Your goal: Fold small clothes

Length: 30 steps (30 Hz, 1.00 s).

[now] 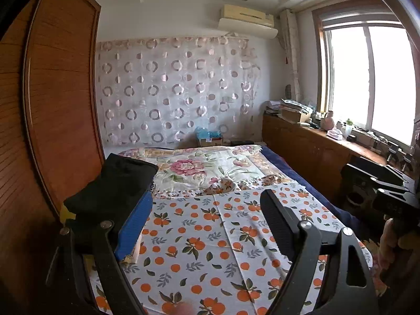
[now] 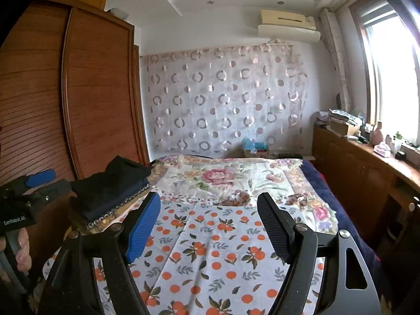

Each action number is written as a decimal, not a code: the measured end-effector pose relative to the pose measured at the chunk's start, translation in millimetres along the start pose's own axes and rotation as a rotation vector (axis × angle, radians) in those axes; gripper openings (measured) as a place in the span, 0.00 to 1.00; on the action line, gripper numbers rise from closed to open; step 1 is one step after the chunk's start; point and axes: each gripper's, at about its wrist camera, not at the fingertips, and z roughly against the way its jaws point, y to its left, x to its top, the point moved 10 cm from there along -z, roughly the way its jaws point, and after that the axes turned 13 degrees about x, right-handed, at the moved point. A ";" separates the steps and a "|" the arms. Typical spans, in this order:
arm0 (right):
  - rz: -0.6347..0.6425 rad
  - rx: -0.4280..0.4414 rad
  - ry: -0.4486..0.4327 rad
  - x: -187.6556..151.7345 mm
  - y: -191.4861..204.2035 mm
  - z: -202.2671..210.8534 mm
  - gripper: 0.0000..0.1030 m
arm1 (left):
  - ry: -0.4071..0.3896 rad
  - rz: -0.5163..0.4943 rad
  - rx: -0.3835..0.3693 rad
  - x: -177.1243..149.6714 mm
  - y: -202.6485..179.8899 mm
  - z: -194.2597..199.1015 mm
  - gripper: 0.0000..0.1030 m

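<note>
Both grippers hovered over the bed (image 1: 199, 252).
Left gripper (image 1: 207, 225) and right gripper (image 2: 210, 228) gaped wide, empty; folded clothes (image 2: 113, 186) lay left.

Both cameras sit low, close over the bed (image 1: 199, 249), and look along it toward the curtain (image 1: 173, 89) on the far wall. The left view sits nearer the wardrobe (image 1: 60, 92). Both share the bed, curtain and window (image 2: 393, 78).

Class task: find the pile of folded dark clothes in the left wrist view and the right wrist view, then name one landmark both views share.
Left wrist: pile of folded dark clothes at left, behind the blue pad.
Right wrist: pile at left of centre, on the bed's edge.
Shared landmark: air conditioner high on the wall.
</note>
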 end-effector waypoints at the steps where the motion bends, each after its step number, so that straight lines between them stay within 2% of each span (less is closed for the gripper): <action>1: -0.002 -0.003 -0.004 -1.4 0.0 -0.1 0.75 | 0.002 -0.001 -0.007 -0.7 -2.2 0.7 0.82; 30: -0.013 -0.007 -0.004 -9.2 -18.7 -13.4 0.75 | 0.003 0.012 0.006 -6.1 -5.8 -1.1 0.82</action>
